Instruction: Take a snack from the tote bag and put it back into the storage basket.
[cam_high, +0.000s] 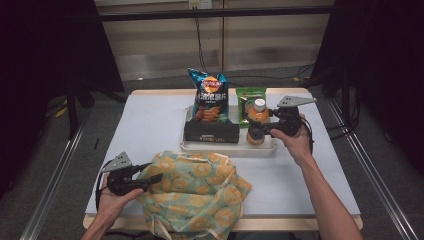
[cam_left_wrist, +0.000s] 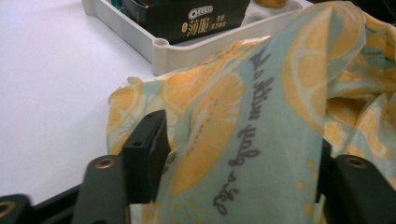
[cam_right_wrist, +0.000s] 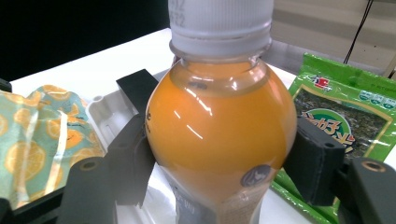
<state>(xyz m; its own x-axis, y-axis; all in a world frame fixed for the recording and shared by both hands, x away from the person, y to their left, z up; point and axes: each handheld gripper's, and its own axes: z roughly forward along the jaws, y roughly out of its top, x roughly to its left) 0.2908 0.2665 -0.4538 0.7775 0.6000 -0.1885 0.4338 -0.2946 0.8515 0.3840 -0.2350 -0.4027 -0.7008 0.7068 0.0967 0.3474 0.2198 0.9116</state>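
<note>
- Juice bottle (cam_right_wrist: 219, 126), round-bellied, orange-filled and white-capped, stood upright between the fingers of the right gripper (cam_high: 264, 130); the two black pads pressed its belly from either side, so the fingers were clamped on it.
- Seen from the high view, that bottle stood at the right end of the white tray (cam_high: 227, 147), its cap above the fingers and its base below them.
- A green seaweed packet (cam_right_wrist: 345, 116) leaned just behind the bottle, past the fingertips on the far side.
- A blue chip bag (cam_high: 209, 96) stood upright in the tray, off to the side of the right fingers, with a long black biscuit box (cam_high: 211, 132) lying in front of it at the tray's near edge.
- The fabric bag (cam_left_wrist: 261, 126), pale green with orange-slice prints and dark script lettering, rose in a fold between the fingers of the left gripper (cam_high: 150, 176).
- Those left fingers stood apart: a gap showed between one pad and the cloth, and the cloth hid the face of the other pad, so no pinch could be seen.
- The rest of the fabric bag lay crumpled on the white tabletop (cam_high: 150, 125), beyond and beside the left fingers and near the tray's front edge.
- In the left gripper view, the tray's corner and the black box lay past the fingertips, behind the cloth.
</note>
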